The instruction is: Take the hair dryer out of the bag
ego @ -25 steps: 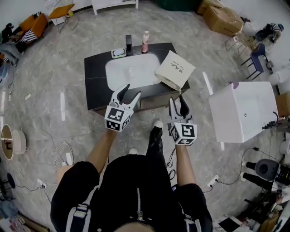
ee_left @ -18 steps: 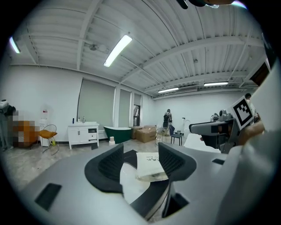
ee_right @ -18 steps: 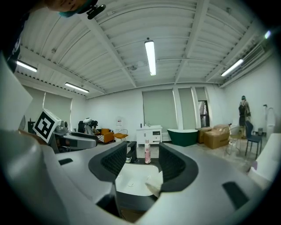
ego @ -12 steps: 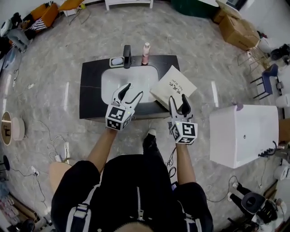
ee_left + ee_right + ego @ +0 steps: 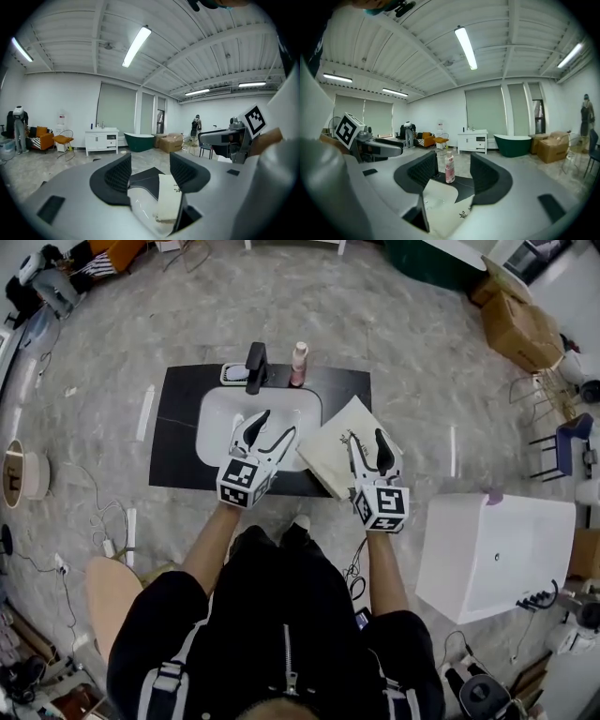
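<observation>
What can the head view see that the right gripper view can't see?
Only the head view shows the big white box and the cables on the floor. Only the right gripper view shows the ceiling light, the green tub and the white cabinet. Both show the bag and the pink bottle on the dark counter.

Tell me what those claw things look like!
The left gripper and right gripper are white two-fingered claws with black ribbed pads inside; each carries a white cube with black square markers. The right one's jaws are opening, nothing between them. The person wears a black short-sleeved top with grey shoulder straps.
</observation>
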Demonstrator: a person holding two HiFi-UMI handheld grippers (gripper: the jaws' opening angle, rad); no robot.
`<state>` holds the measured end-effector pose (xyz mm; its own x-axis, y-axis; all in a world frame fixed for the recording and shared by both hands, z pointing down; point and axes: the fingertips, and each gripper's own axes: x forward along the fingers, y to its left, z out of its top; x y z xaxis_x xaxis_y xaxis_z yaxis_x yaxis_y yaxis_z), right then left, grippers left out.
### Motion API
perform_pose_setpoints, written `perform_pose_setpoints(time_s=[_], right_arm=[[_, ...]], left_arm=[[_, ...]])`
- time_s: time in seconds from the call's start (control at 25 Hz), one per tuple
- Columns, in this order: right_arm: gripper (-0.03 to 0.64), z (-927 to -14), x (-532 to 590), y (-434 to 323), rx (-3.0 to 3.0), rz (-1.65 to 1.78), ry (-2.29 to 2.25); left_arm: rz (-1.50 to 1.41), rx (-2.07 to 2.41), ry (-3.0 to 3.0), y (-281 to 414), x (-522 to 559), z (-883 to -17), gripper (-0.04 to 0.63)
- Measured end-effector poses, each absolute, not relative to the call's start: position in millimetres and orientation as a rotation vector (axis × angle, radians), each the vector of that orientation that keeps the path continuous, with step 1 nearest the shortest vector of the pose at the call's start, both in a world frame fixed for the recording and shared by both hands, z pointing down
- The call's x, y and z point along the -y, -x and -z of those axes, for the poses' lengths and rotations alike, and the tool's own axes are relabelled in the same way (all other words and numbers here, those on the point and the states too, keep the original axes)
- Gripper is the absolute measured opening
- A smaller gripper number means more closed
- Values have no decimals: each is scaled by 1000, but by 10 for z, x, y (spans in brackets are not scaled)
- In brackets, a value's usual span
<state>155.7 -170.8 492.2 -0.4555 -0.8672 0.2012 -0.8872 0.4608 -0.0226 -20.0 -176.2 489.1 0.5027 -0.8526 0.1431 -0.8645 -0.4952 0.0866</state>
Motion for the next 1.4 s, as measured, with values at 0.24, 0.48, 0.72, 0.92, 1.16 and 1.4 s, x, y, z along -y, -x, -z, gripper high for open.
perform_pose_setpoints(time_s=[0.24, 0.48, 0.72, 0.92, 1.16, 1.4], right_arm=[[244, -5043, 1824, -1492, 2500, -150, -1483], [245, -5183, 1800, -1449, 2457, -166, -1463], [249, -5564, 1686, -1332, 2378, -191, -1356], [250, -5976, 1568, -1292, 2311, -246, -1274], [253, -6479, 1373, -1143, 2241, -264, -1100], [253, -6945, 1235, -1112, 2164, -272, -995]], left_arm=[[-113, 1498, -2591, 269, 1941, -4906, 264], [-106, 1466, -2597, 297, 2050, -4931, 264], [-125, 1438, -2589, 360, 2019, -5039, 264], [-147, 1434, -2559, 466, 1985, -5168, 264], [-173, 1445, -2528, 585, 1916, -5277, 264], [-192, 1474, -2494, 719, 1858, -5357, 264]])
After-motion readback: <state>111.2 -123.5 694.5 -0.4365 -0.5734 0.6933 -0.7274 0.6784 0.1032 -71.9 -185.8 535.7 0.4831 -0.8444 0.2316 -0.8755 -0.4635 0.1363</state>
